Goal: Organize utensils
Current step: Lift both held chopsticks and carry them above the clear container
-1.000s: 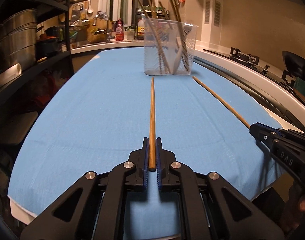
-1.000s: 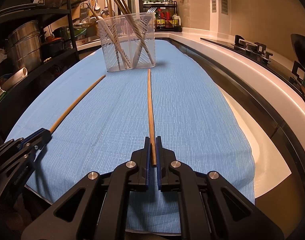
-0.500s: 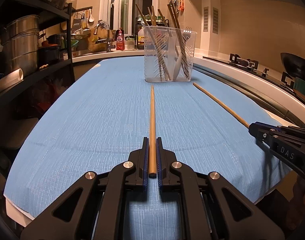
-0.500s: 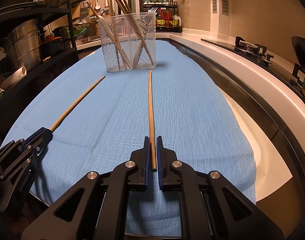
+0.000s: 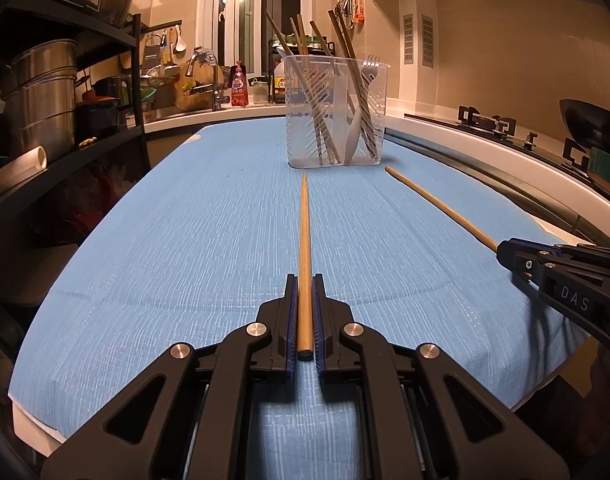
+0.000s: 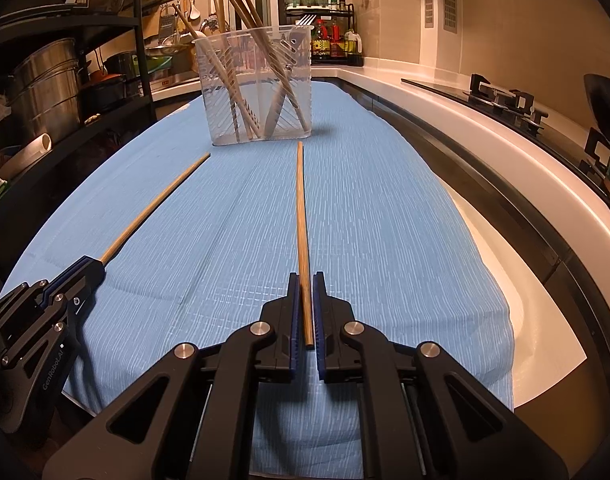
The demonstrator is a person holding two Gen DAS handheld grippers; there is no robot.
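Note:
Each gripper holds one long wooden chopstick by its thick end. My left gripper (image 5: 304, 280) is shut on the left chopstick (image 5: 304, 240), which points straight ahead over the blue cloth (image 5: 185, 240). My right gripper (image 6: 304, 278) is shut on the right chopstick (image 6: 301, 208), also seen as a slanted chopstick (image 5: 437, 204) in the left wrist view. The clear plastic utensil holder (image 5: 337, 112) stands upright ahead, holding several chopsticks, forks and a white spoon. In the right wrist view the holder (image 6: 257, 84) is just beyond both chopstick tips, and the left gripper (image 6: 93, 270) appears low left.
A dark metal shelf (image 5: 65, 80) with steel pots runs along the left. A white counter edge (image 6: 465, 128) and a black stove (image 6: 513, 100) lie to the right. The sink area with bottles (image 5: 237, 88) sits behind the holder.
The left gripper tilted up a little, so the holder and its chopstick's tip sit lower in its view. The right gripper and its chopstick have not moved.

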